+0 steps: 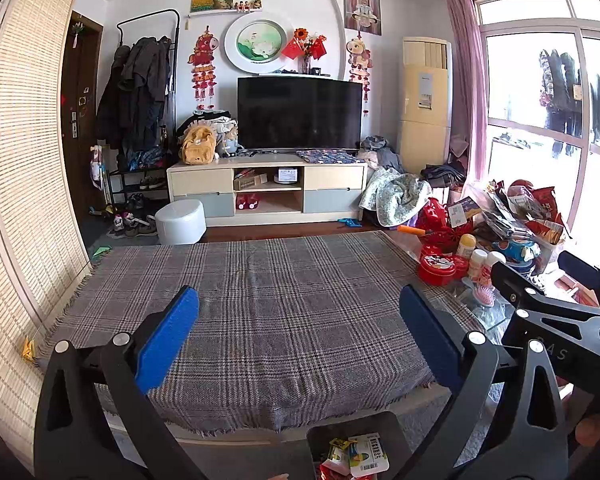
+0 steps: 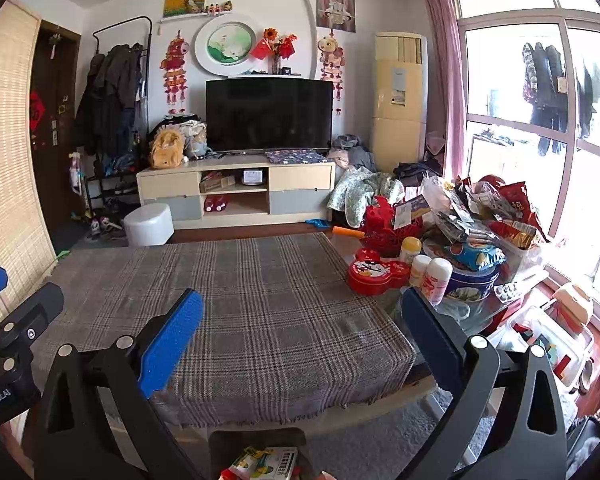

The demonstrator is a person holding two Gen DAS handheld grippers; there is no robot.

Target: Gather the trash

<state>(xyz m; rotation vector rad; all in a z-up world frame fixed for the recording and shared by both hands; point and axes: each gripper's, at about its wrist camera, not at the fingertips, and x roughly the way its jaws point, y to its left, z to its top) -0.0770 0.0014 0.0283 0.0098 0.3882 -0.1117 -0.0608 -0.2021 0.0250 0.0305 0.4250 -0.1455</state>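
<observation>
A dark trash bin (image 1: pixel 352 432) stands on the floor just in front of the table, with small boxes and wrappers (image 1: pixel 360 456) inside; it also shows in the right wrist view (image 2: pixel 260 440), with the wrappers (image 2: pixel 266 464) in it. The table is covered by a grey plaid cloth (image 1: pixel 260 300) with nothing lying on it. My left gripper (image 1: pixel 298 312) is open and empty above the table's near half. My right gripper (image 2: pixel 302 316) is open and empty beside it, over the cloth (image 2: pixel 240 300).
The table's right end holds a red tin (image 2: pixel 374 274), white bottles (image 2: pixel 434 278), a blue tin and a heap of snack bags (image 2: pixel 500 208). A white stool (image 2: pixel 148 224) and TV cabinet (image 2: pixel 236 192) stand beyond. A bamboo blind (image 1: pixel 24 200) is left.
</observation>
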